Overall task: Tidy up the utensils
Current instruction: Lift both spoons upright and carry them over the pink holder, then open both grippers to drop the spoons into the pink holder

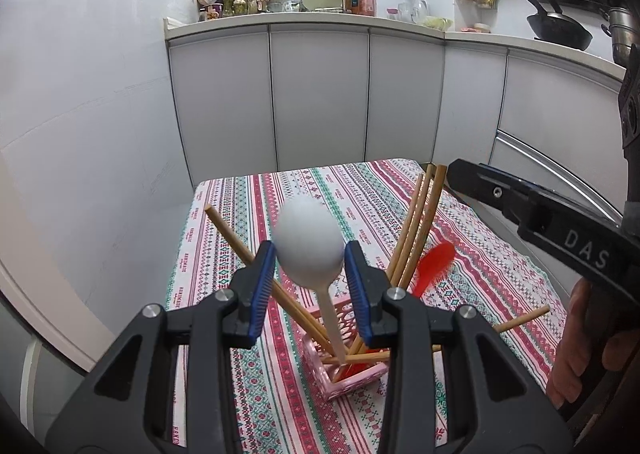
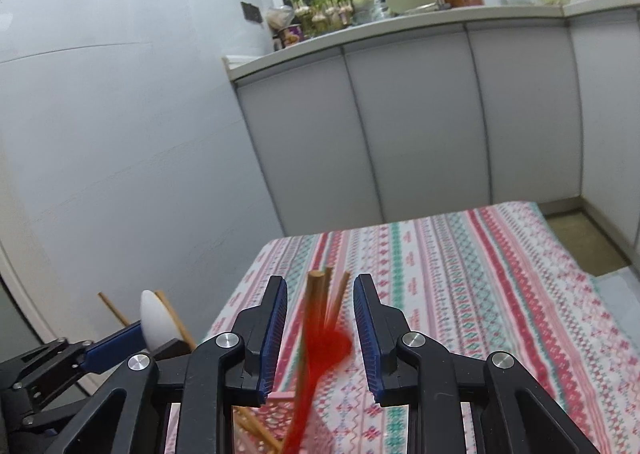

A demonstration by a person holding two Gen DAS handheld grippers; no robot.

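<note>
Your left gripper (image 1: 310, 254) stands open around the white spoon (image 1: 310, 244), whose handle sits in the pink holder (image 1: 352, 380) on the striped tablecloth (image 1: 500, 254), likely so it drops free. Chopsticks (image 1: 424, 222) and a red spoon (image 1: 434, 268) lean there too. Your right gripper (image 2: 320, 330) is open and empty, clear above them.

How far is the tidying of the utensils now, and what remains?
Mostly done: the chopsticks, the red spoon and the white spoon all stand in the pink holder. In hand: nothing is gripped. The left claw is open around the white spoon's bowl; the right claw is open around the red spoon. Left: no loose utensil shows on the tablecloth; only withdrawing seems to remain.
</note>
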